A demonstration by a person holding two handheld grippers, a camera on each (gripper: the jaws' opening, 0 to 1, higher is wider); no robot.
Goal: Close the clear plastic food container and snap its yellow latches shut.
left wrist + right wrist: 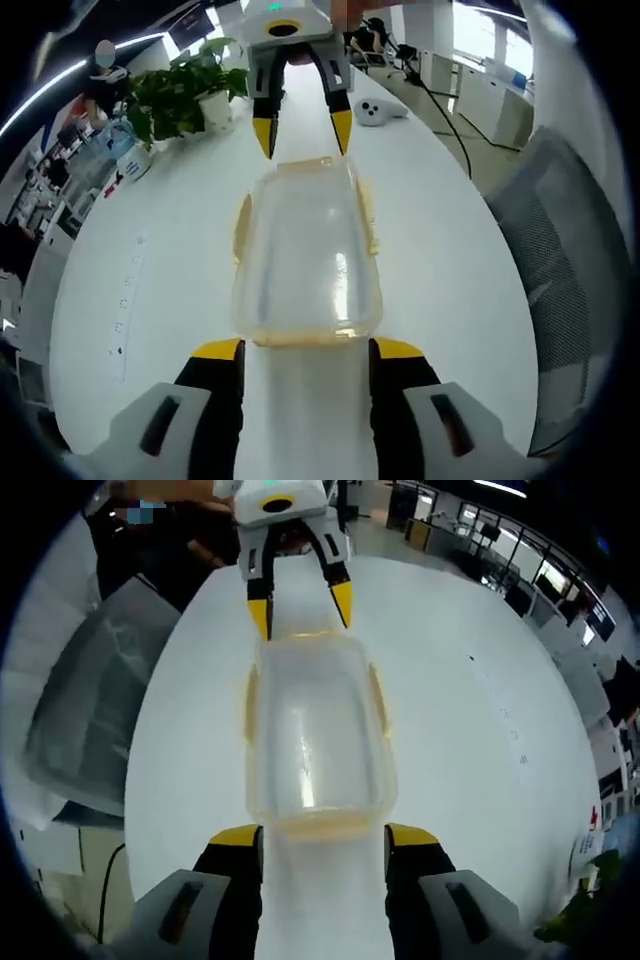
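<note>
A clear plastic food container (306,255) with pale yellow side latches (241,228) lies mid white table (170,270), lid seemingly on; whether the latches are snapped is unclear; left gripper (305,350) and right gripper (323,837) face its opposite ends, jaws wide, empty.

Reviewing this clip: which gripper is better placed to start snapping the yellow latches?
Neither clearly. The left gripper and right gripper face each other, open, at opposite ends of the container, each near an end latch.

Container (305,255) on table (180,260), between both tools.
</note>
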